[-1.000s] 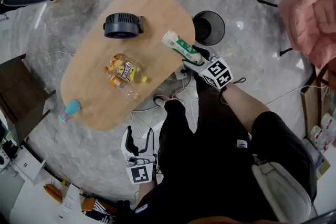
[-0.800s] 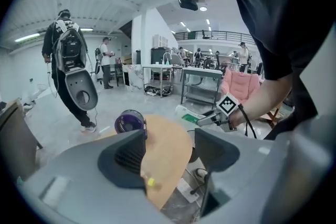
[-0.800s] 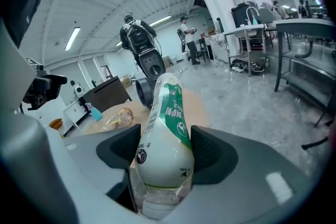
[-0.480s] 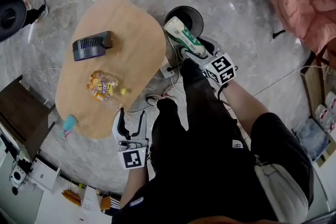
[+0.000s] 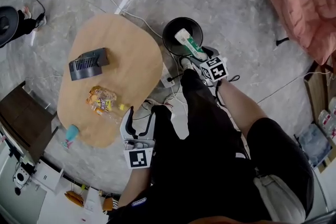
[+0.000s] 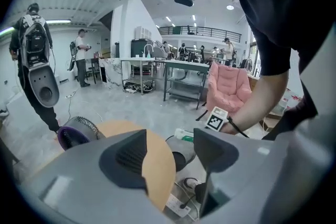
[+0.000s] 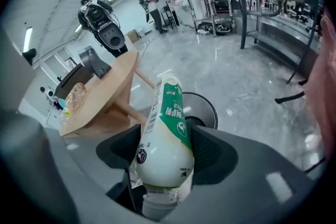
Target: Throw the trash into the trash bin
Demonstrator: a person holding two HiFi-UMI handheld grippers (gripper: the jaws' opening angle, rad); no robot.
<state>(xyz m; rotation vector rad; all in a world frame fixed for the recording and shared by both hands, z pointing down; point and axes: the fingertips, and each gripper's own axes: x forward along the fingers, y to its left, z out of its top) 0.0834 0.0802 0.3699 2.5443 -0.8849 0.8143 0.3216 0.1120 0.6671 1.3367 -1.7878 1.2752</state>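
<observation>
A white bottle with a green label is clamped in my right gripper, its far end over the black round trash bin on the floor beside the table. My left gripper hangs open and empty by the wooden table's near edge; its view shows the bin ahead. On the oval wooden table lie a yellow snack bag and a clear bottle with a yellow cap.
A dark round fan sits on the table, a teal object at its near edge. A power strip and cables lie on the floor by the bin. A pink chair stands at the right.
My right gripper has carried the bottle off the table's edge and out over the bin. My left gripper has come up beside the table's near edge.
</observation>
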